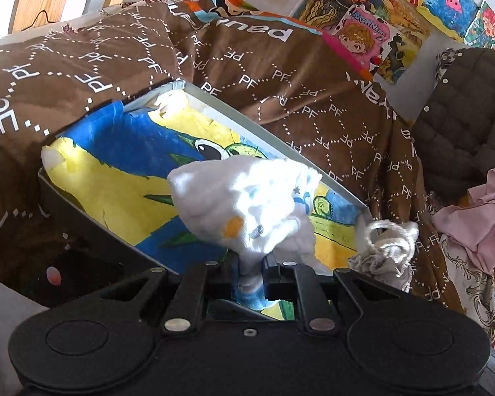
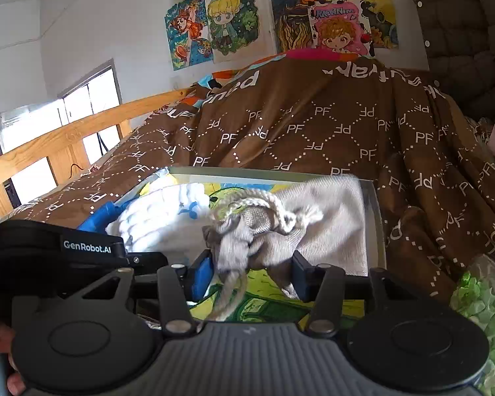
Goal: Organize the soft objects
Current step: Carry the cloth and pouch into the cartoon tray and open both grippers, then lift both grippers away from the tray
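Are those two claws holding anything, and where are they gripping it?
The left claw pinches the white cloth bundle by its lower gathered end. The grey drawstring pouch lies between the right claw's jaws, which stand apart, not gripping.

- Bed (image 2: 82,132): wooden rail, covered by brown "PF" quilt (image 1: 247,76).
- Shallow grey tray (image 1: 274,138) lies on the quilt.
- Pink cloth (image 1: 478,224) lies at the bed's edge.

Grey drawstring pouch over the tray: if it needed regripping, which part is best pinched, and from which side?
Pinch the gathered neck of the grey drawstring pouch, just below the knotted cord, approaching from the near side, where the right gripper already straddles it. Fabric bunches thick there; the flat body beyond offers no fold.
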`<state>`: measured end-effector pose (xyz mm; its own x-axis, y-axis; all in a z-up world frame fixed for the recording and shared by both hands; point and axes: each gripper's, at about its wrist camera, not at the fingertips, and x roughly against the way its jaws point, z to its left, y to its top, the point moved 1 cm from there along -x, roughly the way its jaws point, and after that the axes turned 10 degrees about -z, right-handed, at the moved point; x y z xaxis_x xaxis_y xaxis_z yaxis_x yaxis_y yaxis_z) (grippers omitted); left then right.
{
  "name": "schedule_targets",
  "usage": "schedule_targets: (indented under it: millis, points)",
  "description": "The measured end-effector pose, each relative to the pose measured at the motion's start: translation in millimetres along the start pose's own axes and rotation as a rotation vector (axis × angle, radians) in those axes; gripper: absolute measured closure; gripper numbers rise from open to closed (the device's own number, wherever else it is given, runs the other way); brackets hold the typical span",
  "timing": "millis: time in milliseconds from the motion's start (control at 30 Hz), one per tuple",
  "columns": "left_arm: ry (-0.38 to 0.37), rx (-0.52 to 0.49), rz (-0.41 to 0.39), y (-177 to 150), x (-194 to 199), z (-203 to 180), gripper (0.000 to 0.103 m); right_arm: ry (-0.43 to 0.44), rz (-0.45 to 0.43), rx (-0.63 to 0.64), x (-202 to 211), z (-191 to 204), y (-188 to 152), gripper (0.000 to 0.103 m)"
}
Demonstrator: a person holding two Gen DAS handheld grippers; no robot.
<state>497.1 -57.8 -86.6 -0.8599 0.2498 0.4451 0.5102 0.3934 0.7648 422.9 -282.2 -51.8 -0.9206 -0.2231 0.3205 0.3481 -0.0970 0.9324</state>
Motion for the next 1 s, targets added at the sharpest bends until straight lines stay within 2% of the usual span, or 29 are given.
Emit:
schedule_targets:
  millis: [233,367,400,500,567,633,700,800,867,1000]
  points:
    - [0.008,0.016,0.013,-0.4,-0.8,1.8,0.085,-0.013,0.013,0.012,-1.5,2.7,-0.7,0.044]
    - [0.008,0.023,0.016,0.3,1.1,2.8,0.075,-0.028,0.019,0.016,-1.1,1.5,1.4,0.038]
    - [0.007,0.027,0.014,0.6,2.2,3.3,0.074,-0.032,0.016,0.015,0.2,2.5,3.6,0.033]
    - [0.004,0.025,-0.006,2.8,7.3,3.3,0.058,-0.035,0.004,0.019,5.5,1.6,8.4,0.020]
    - [0.007,0.021,-0.021,5.2,12.5,2.0,0.042,-0.045,-0.004,0.028,11.0,1.7,13.4,0.017]
    - [0.010,0.019,-0.036,9.0,19.3,0.1,0.034,-0.051,-0.017,0.031,19.8,0.9,19.9,0.014]
    - [0.004,0.012,-0.050,13.9,28.6,-2.9,0.031,-0.058,-0.038,0.030,31.8,0.1,26.8,0.009]
    - [-0.003,-0.021,-0.086,22.5,48.6,-9.4,0.019,-0.061,-0.090,0.025,56.7,-1.4,36.9,0.000]
    - [-0.003,-0.044,-0.130,27.6,66.9,-16.1,0.011,-0.064,-0.120,0.019,75.2,-2.0,42.9,0.000]
    - [-0.031,-0.105,-0.192,35.8,105.2,-34.4,0.003,-0.066,-0.182,0.039,113.5,0.0,54.6,0.000]
